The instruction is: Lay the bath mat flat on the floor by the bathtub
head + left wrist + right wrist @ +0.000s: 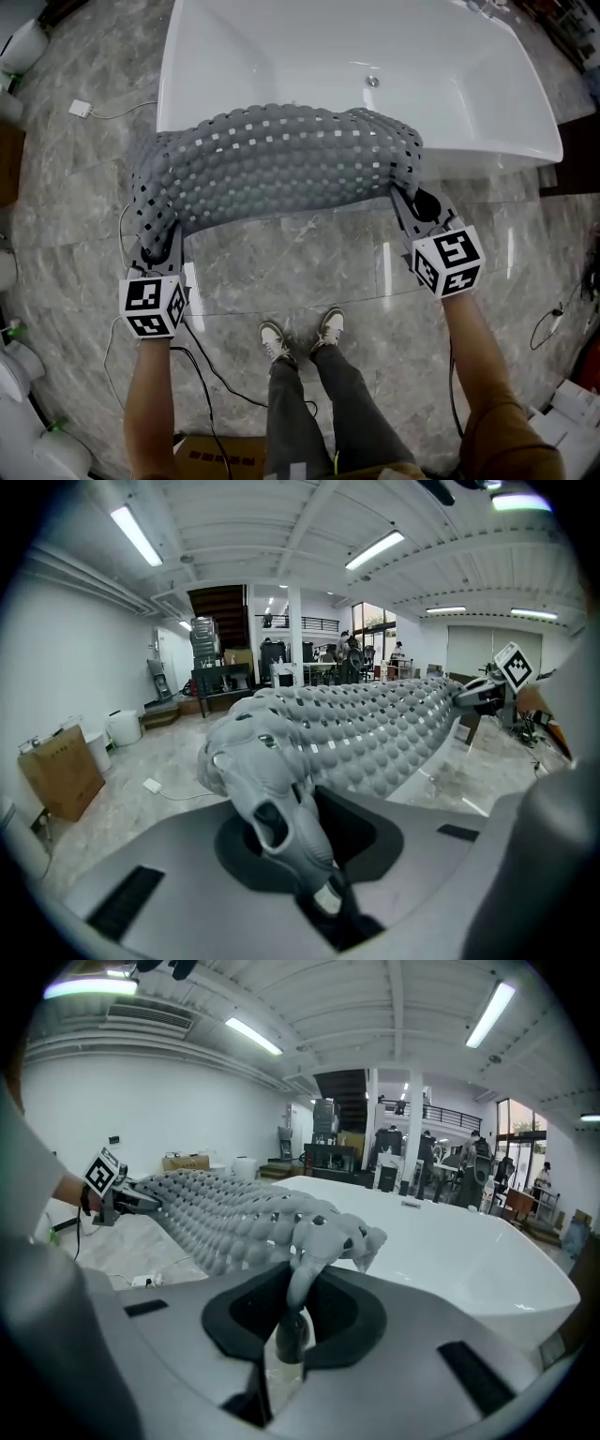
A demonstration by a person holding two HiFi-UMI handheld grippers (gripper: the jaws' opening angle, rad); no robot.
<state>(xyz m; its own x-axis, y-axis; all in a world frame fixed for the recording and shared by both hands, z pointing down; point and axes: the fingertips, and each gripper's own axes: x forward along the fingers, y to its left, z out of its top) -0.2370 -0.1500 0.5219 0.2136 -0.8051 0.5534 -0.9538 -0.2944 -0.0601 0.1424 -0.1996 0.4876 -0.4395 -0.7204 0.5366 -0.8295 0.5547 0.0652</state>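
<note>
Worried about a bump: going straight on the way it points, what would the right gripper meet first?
Past the grey bumpy perforated bath mat it grips, the right gripper would probably meet the white bathtub; depth is unclear.

Person: brown sleeve [506, 431], dk grey trousers [314, 398], white/grey sneakers [275, 340]. Left gripper [164, 246] & right gripper [408, 202]: grey bodies, ea. w/ white cube [448, 261] bearing black sq. markers. Thin black cable [208, 367] runs off left one.

Nubbly rubbery mat [281, 164], glossy tub [281, 47], polished floor [309, 267]
</note>
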